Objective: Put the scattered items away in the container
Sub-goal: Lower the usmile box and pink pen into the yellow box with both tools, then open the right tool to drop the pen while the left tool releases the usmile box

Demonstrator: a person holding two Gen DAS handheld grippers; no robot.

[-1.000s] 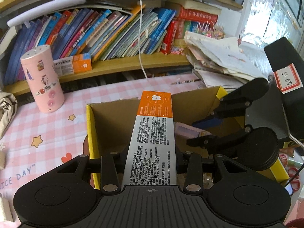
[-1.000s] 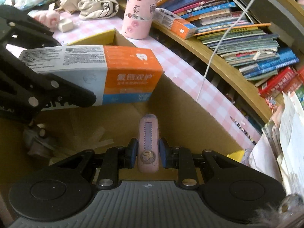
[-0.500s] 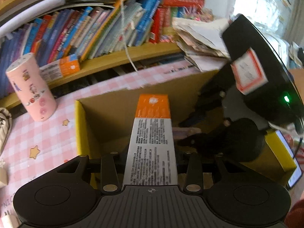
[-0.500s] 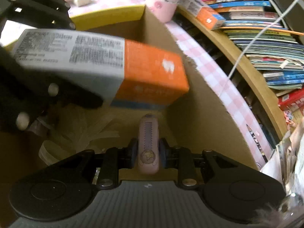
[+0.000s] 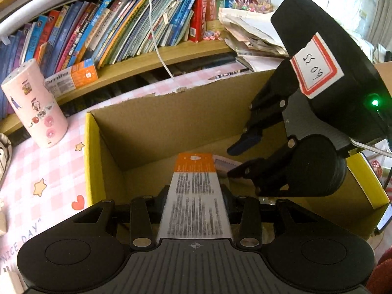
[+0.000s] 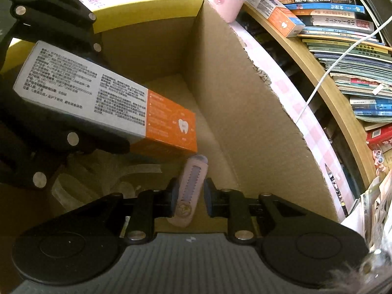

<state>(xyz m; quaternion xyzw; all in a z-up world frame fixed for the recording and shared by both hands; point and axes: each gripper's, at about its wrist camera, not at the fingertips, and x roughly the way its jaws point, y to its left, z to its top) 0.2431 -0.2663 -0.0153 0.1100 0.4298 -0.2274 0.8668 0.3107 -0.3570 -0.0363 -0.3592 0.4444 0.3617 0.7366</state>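
Observation:
The cardboard box (image 5: 156, 122) with yellow rims stands on the pink checked table; it also shows in the right wrist view (image 6: 245, 112). My left gripper (image 5: 194, 196) is shut on a grey and orange toothpaste carton (image 5: 196, 191), tilted nose-down inside the box; the carton also shows in the right wrist view (image 6: 103, 107). My right gripper (image 6: 188, 193) is inside the box, its jaws parted around a pink utility knife (image 6: 191, 186) that leans against the left pad with a gap on the right. The right gripper also shows in the left wrist view (image 5: 235, 159).
A pink sticker-covered cylinder (image 5: 34, 103) stands on the table left of the box. A second toothpaste carton (image 5: 73, 78) lies on the wooden bookshelf (image 5: 147, 61) behind. Loose papers (image 5: 250, 36) pile at the right. Clear plastic pieces (image 6: 73, 186) lie on the box floor.
Both grippers have moved down into the box. The toothpaste carton has tilted nose-down. The right jaws have parted from the pink knife.

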